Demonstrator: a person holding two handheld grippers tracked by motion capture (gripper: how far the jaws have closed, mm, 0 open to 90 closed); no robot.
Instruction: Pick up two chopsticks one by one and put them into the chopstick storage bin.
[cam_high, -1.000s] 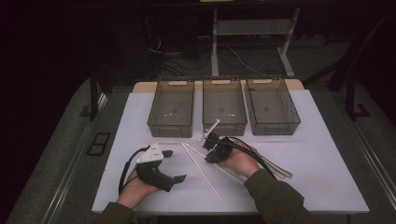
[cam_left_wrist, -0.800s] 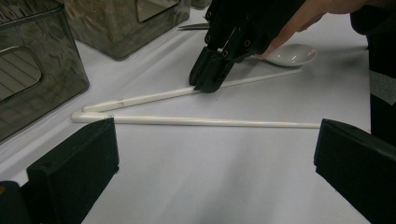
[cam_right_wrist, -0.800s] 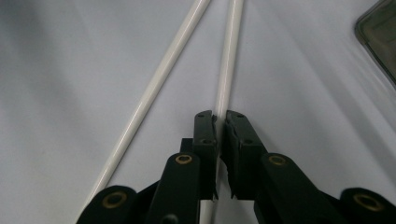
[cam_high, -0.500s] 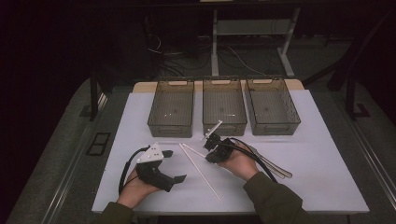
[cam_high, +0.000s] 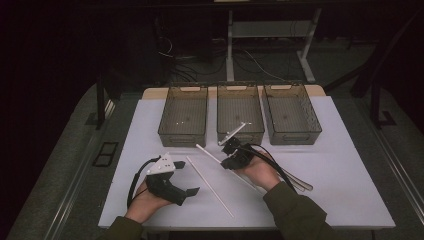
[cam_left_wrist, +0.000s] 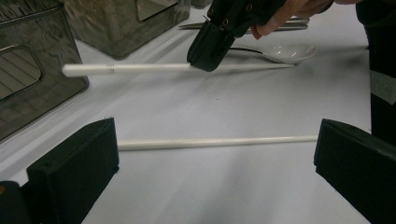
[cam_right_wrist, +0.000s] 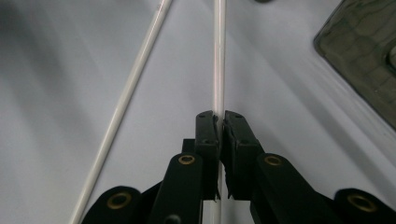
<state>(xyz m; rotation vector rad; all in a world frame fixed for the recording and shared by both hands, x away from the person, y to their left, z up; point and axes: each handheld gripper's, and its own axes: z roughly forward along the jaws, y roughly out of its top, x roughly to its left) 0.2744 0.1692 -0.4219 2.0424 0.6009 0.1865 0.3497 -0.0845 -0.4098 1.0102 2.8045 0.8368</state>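
R gripper (cam_right_wrist: 219, 122) is clamping a thin white plastic rod (cam_right_wrist: 218, 56) btwn its jaws; second white rod (cam_left_wrist: 215, 142) is lying btwn the wide-open L gripper (cam_left_wrist: 215, 154) jaws, untouched.

Black jaws (cam_right_wrist: 219, 140), brass screws, olive sleeves (cam_high: 295, 210)
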